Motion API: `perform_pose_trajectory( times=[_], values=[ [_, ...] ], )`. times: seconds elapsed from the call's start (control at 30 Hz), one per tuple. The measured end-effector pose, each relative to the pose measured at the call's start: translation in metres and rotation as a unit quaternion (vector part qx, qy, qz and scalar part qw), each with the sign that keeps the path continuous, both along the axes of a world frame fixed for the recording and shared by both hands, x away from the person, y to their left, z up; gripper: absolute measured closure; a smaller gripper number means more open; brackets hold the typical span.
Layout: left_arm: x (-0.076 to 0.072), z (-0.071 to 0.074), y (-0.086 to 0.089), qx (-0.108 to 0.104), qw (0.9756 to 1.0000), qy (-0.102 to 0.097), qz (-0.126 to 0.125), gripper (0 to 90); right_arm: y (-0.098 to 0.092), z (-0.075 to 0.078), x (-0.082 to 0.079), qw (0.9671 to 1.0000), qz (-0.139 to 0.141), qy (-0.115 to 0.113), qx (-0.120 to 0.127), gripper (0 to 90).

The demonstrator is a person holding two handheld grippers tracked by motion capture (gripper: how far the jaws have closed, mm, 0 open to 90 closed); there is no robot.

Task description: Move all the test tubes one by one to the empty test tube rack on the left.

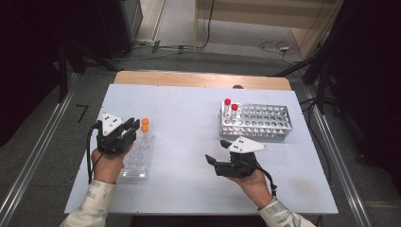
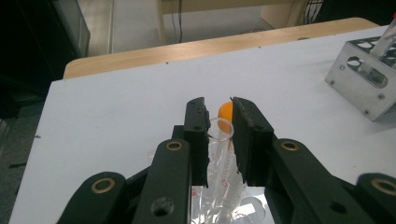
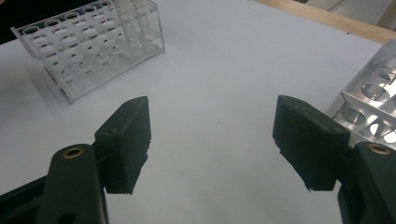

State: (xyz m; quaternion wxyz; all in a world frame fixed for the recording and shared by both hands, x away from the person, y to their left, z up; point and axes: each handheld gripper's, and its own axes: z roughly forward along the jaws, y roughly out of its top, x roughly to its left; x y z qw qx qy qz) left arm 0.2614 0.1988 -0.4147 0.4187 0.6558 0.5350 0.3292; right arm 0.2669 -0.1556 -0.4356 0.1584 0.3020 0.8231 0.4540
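Now left gripper fingers clamped on clear tube, right gripper fingers wide apart, empty

A white table carries a clear rack and a metal rack.

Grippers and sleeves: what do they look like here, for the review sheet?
Both grippers, left gripper and right gripper, are black two-jaw tools with flat rectangular pads and brass-coloured pivot rings on the links. Each carries a grey three-cornered plate with dark dots on top, and a black cable trails back from each. The person wears light, finely patterned sleeves.
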Motion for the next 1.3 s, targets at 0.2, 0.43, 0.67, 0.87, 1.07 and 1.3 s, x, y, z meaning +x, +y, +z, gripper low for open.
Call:
perform_pose_trajectory(
  times=[0.2, 0.43, 0.67, 0.87, 1.07, 1.3],
  values=[
    [0.000, -0.004, -0.001, 0.004, 1.0000, 0.007, 0.000, 76.1, 0.000, 0.000, 0.000, 1.0000, 0.000, 0.001, 0.001, 26.7],
    [0.000, -0.004, -0.002, 0.000, 1.0000, 0.008, -0.002, 75.1, 0.000, 0.000, 0.000, 1.0000, -0.001, 0.002, 0.001, 26.6],
    [-0.001, -0.002, -0.002, -0.003, 1.0000, 0.006, -0.003, 73.2, 0.000, -0.001, 0.000, 1.0000, -0.002, 0.003, 0.002, 26.7],
    [-0.003, 0.001, 0.000, -0.016, 0.9999, 0.004, -0.001, 71.1, -0.001, 0.000, 0.001, 1.0000, -0.005, 0.001, 0.002, 26.8],
    [-0.004, 0.005, 0.003, -0.049, 0.9987, 0.010, -0.012, 59.5, -0.005, -0.001, 0.005, 0.9998, -0.019, 0.001, 0.002, 26.9],
    [-0.006, 0.008, -0.003, -0.054, 0.9982, 0.010, -0.023, 39.9, -0.014, -0.001, 0.013, 0.9989, -0.048, -0.005, 0.000, 27.1]
  ],
)
